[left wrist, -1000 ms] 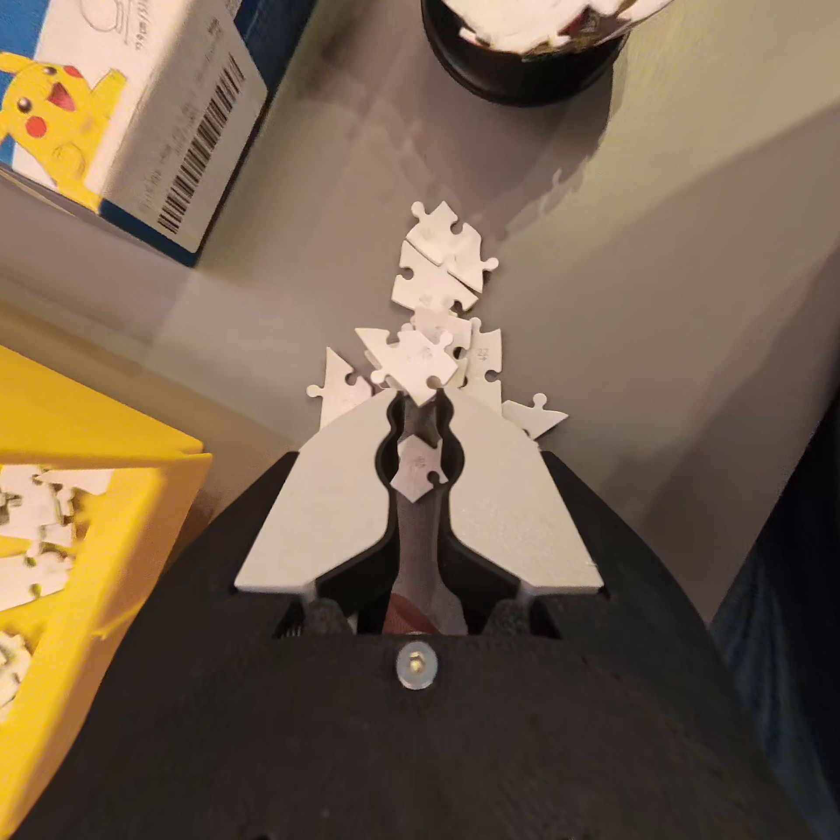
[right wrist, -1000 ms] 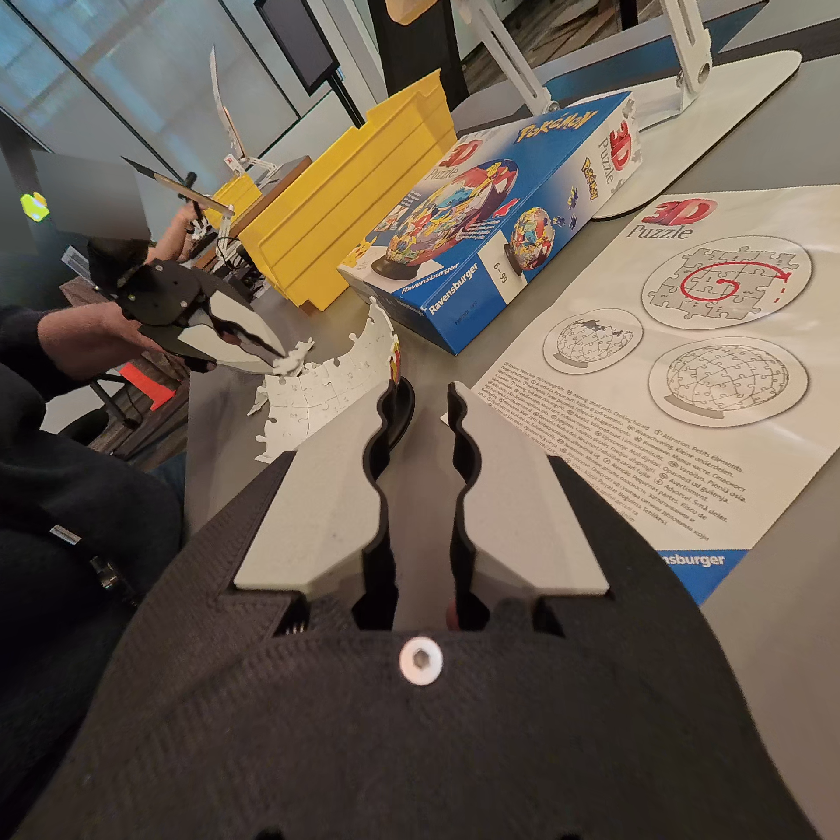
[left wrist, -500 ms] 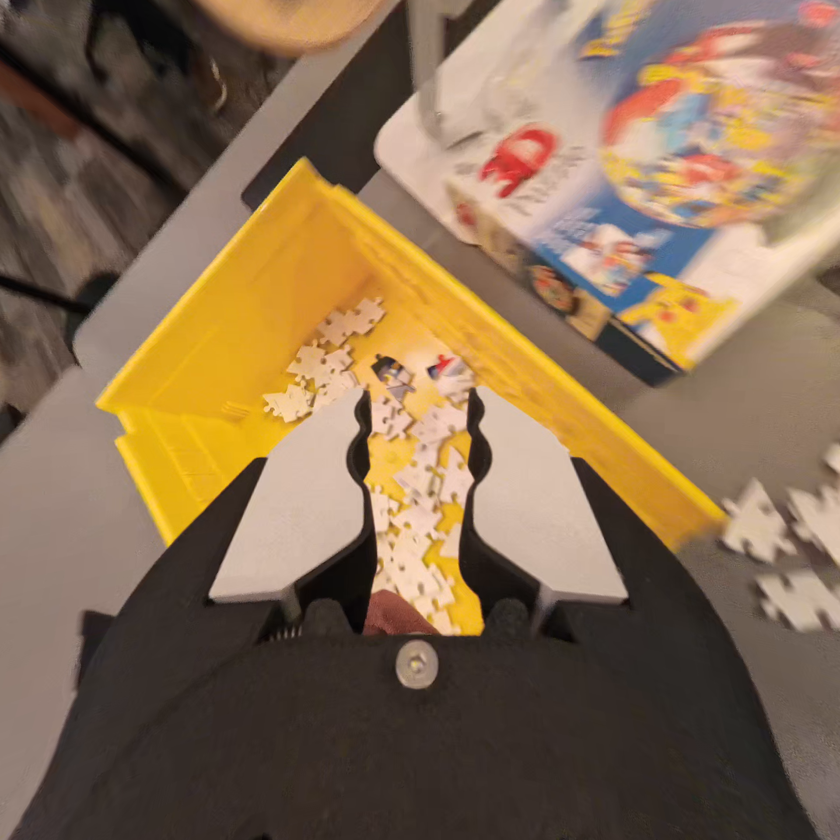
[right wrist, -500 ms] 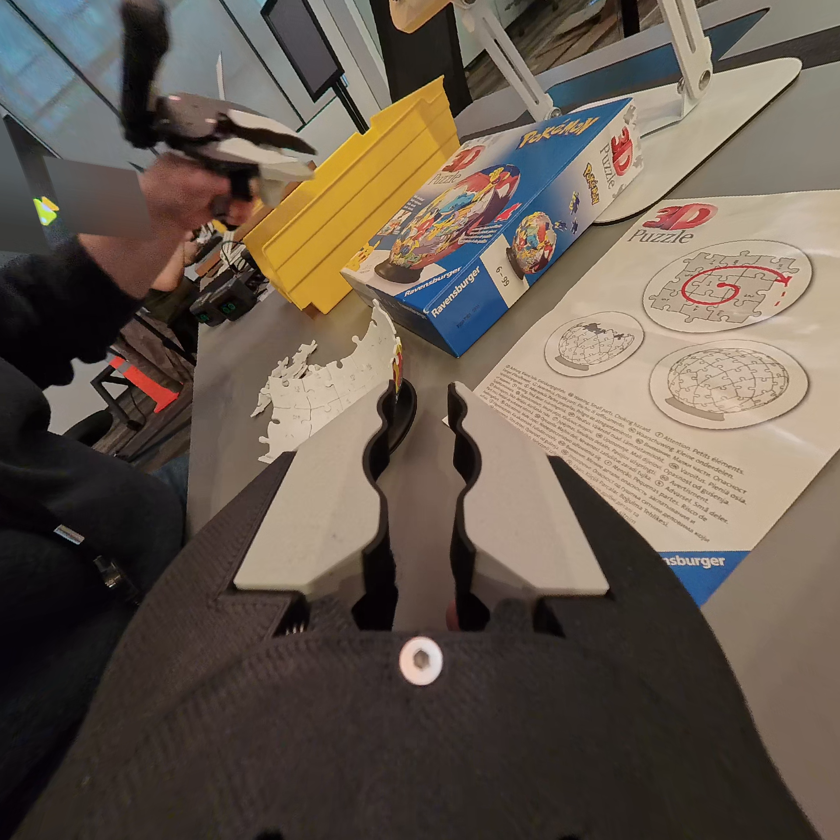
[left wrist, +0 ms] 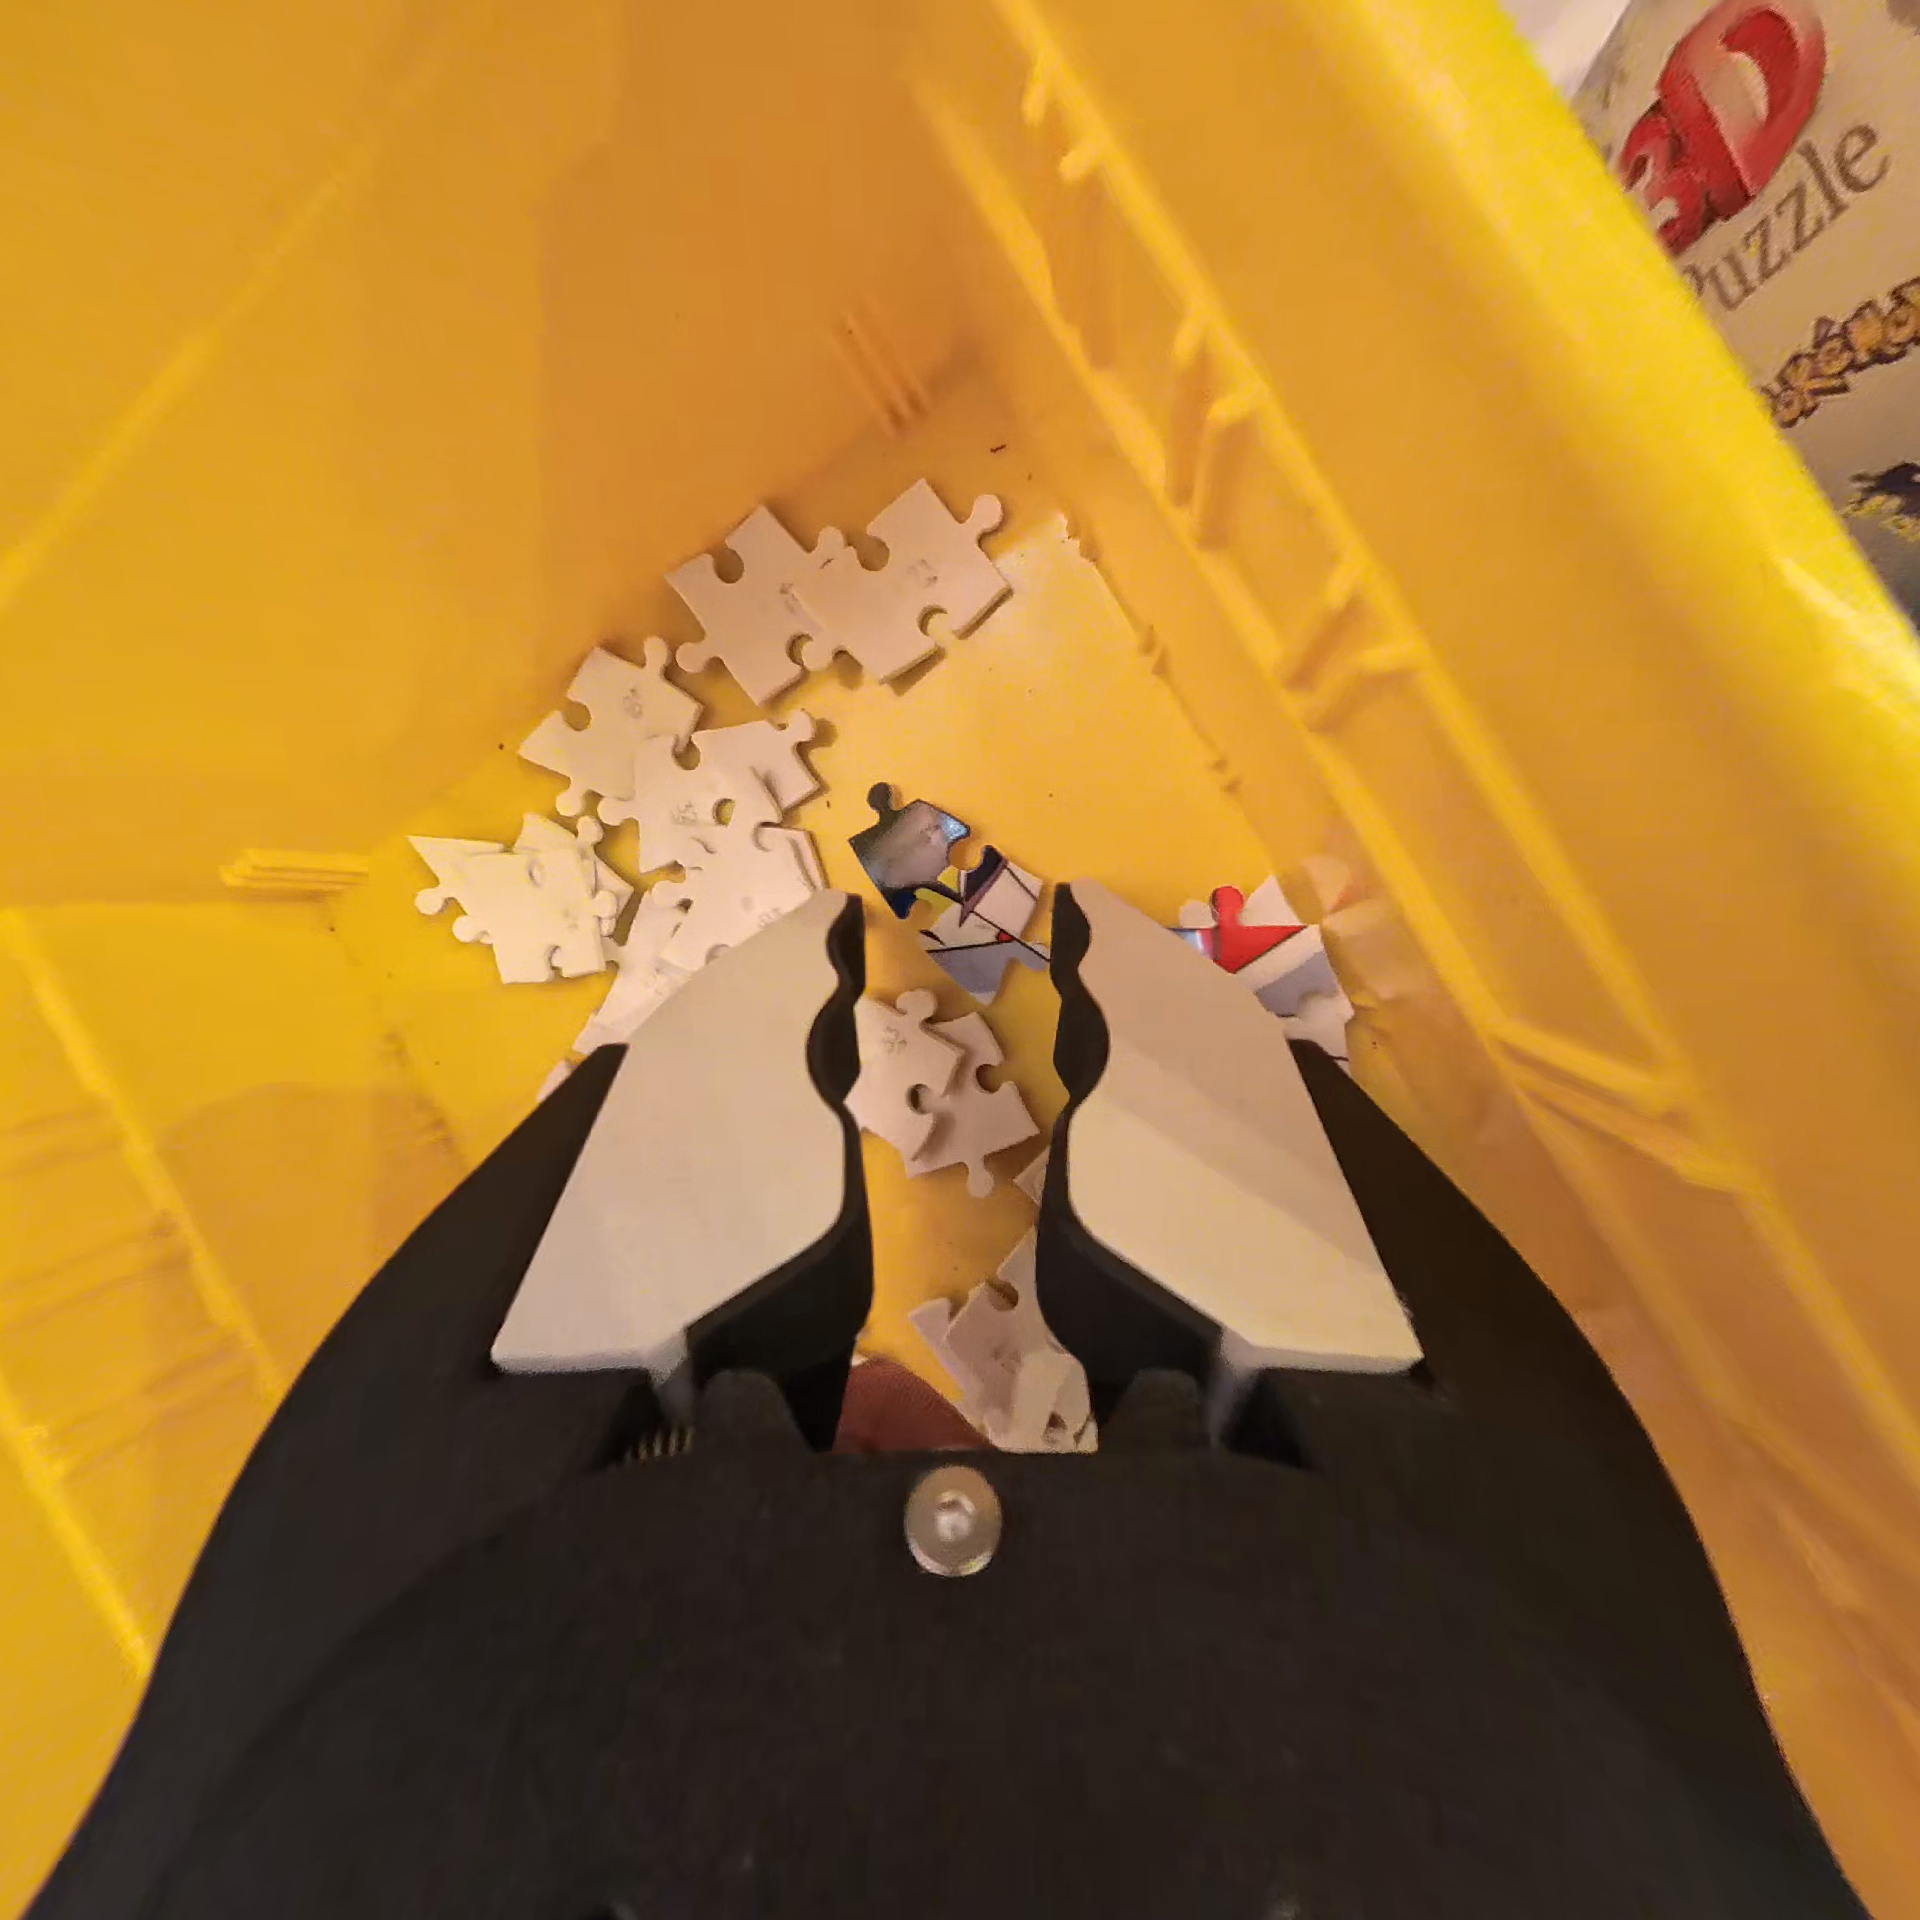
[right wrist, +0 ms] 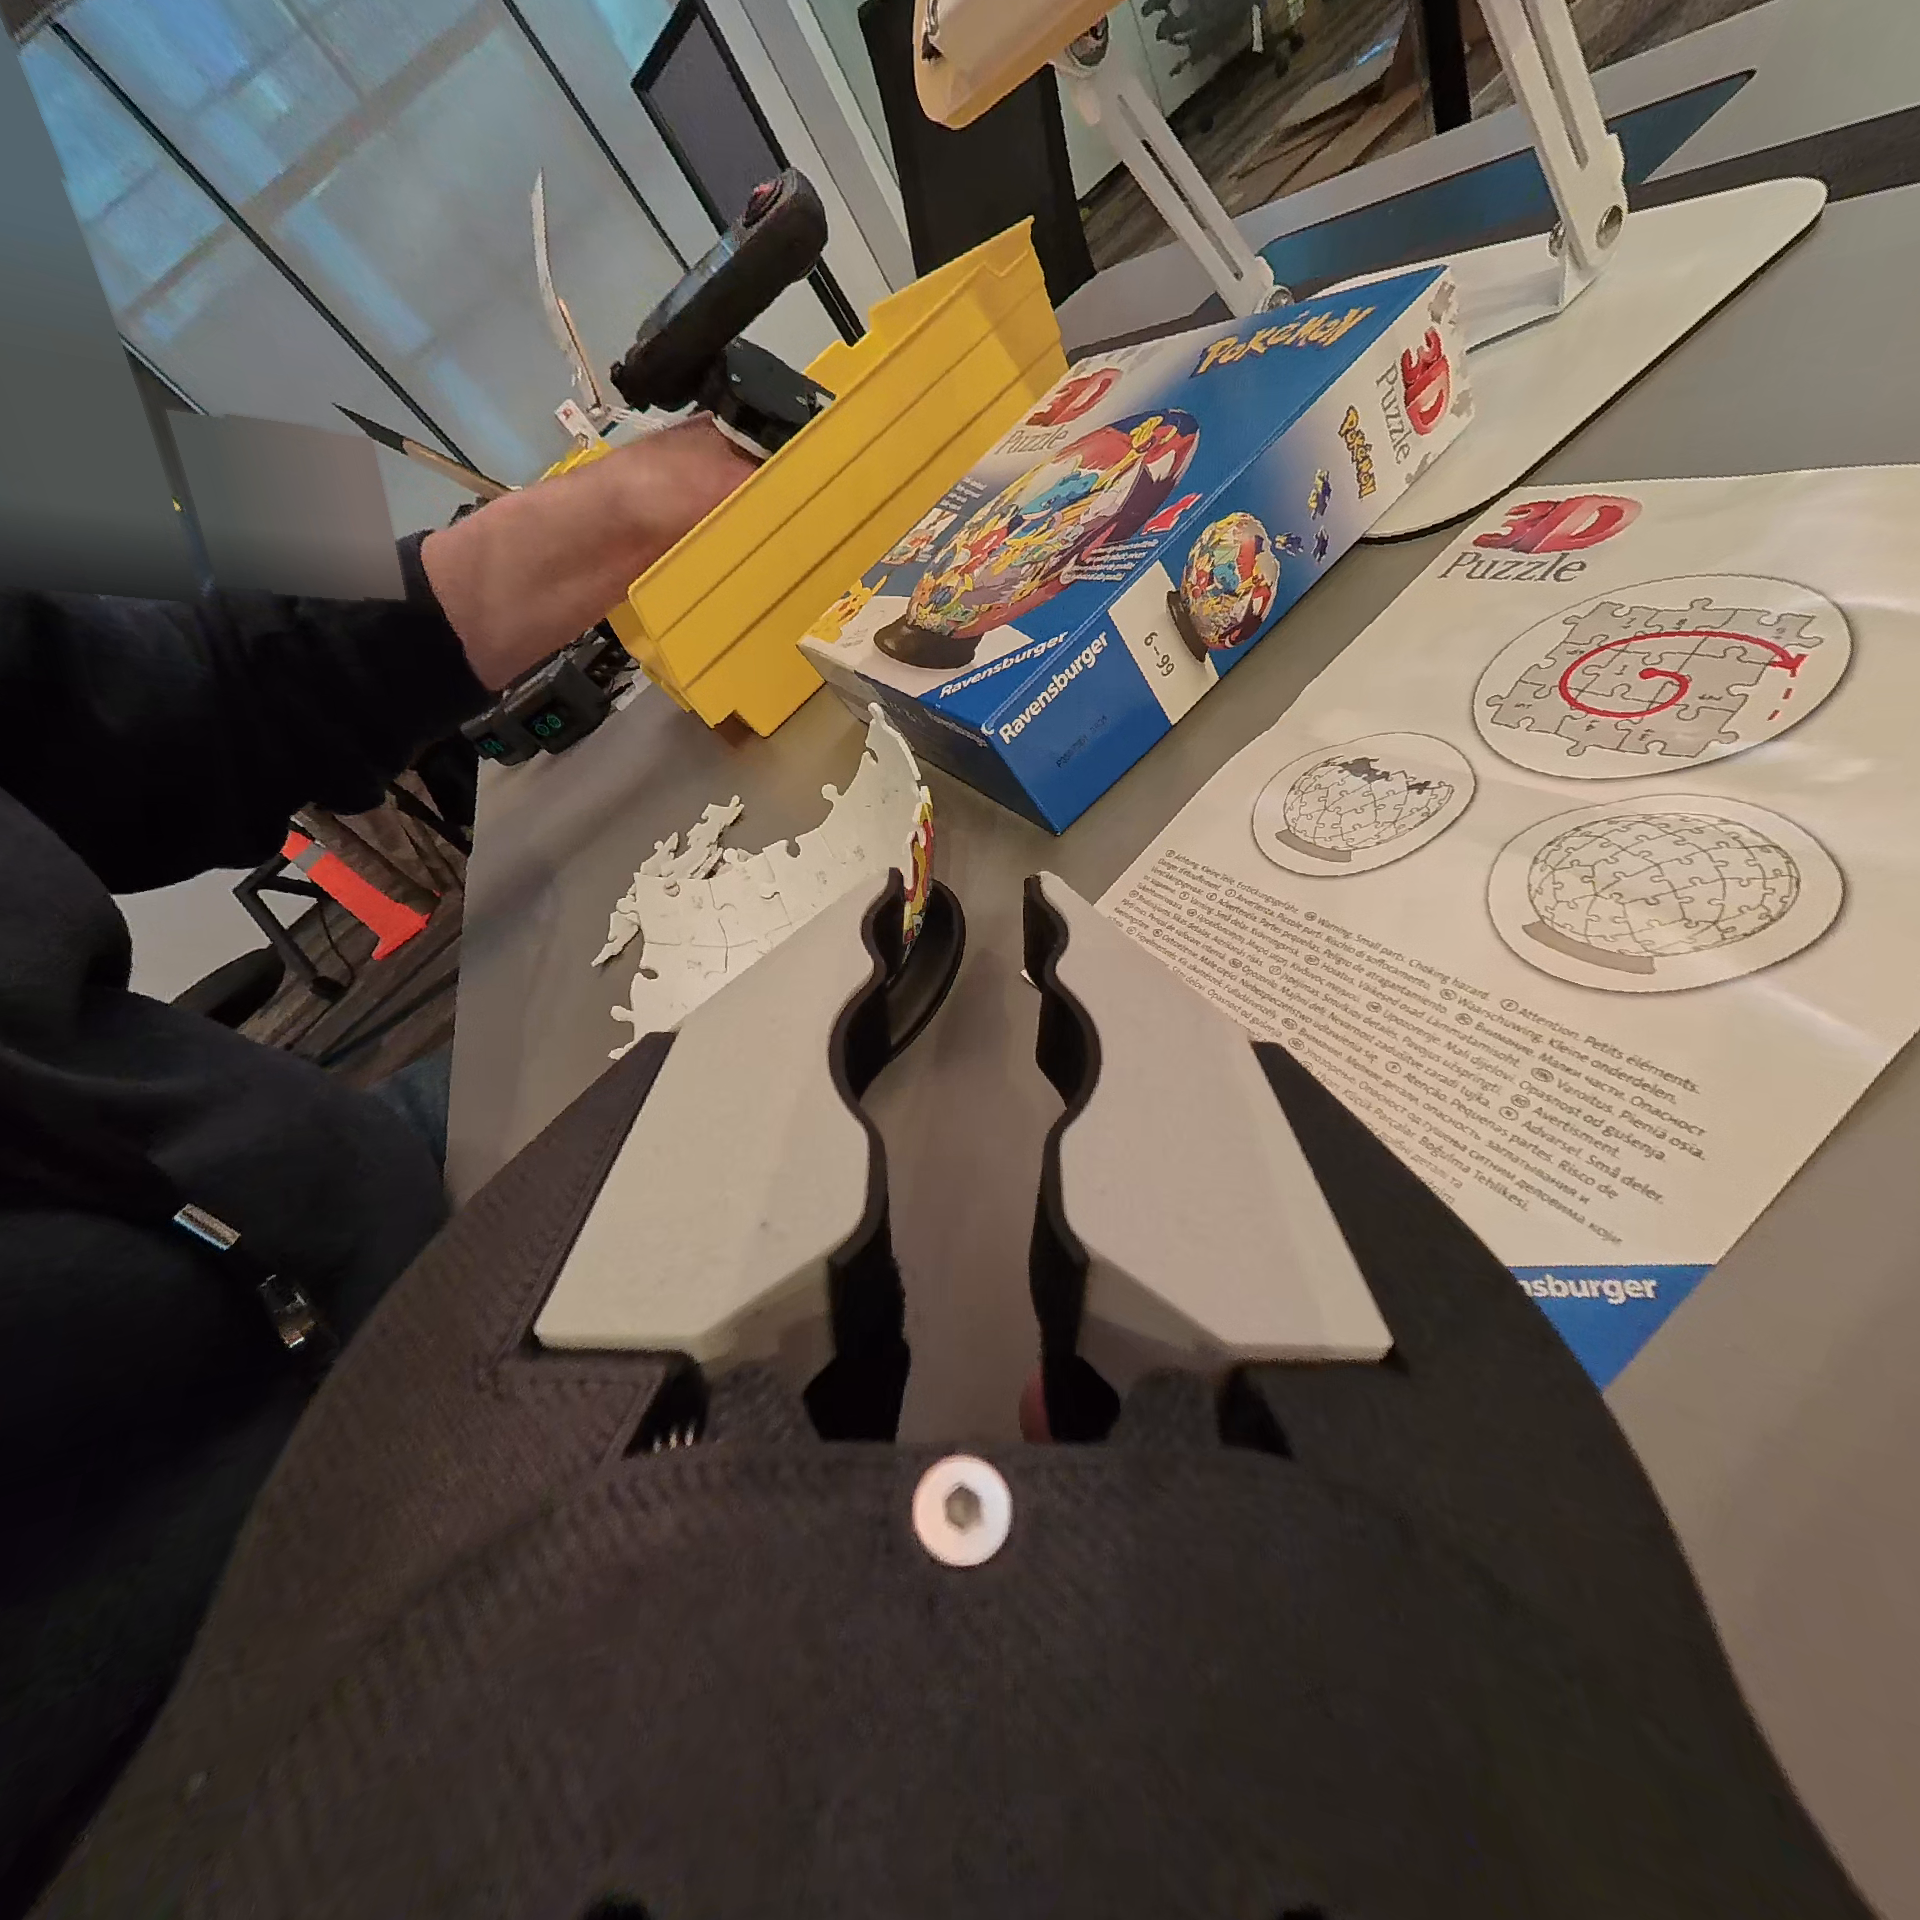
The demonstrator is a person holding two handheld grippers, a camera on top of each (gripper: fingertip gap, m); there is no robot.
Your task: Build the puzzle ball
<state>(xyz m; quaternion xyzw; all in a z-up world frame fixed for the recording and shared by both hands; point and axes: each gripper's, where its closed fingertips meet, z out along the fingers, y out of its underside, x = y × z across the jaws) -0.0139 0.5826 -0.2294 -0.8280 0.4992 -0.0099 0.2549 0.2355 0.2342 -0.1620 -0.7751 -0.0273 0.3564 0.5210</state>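
Left gripper (left wrist: pixel 954 914) hangs inside the yellow bin (left wrist: pixel 1299 436), jaws apart w/ nothing held, over loose pieces (left wrist: pixel 940 1081). Right gripper (right wrist: pixel 961 894) idles, also parted & empty, near the table's front edge beside the half-built ball (right wrist: pixel 800 873). Roughly a partial shell done; most pieces left.

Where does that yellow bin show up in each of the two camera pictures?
Left wrist view: the yellow bin fills almost the whole picture; the left claw points down into it, over loose puzzle pieces.
Right wrist view: the yellow bin sits upper left of centre on the table, with a hand reaching into it.
Shared landmark: the blue puzzle box lying right beside the bin.
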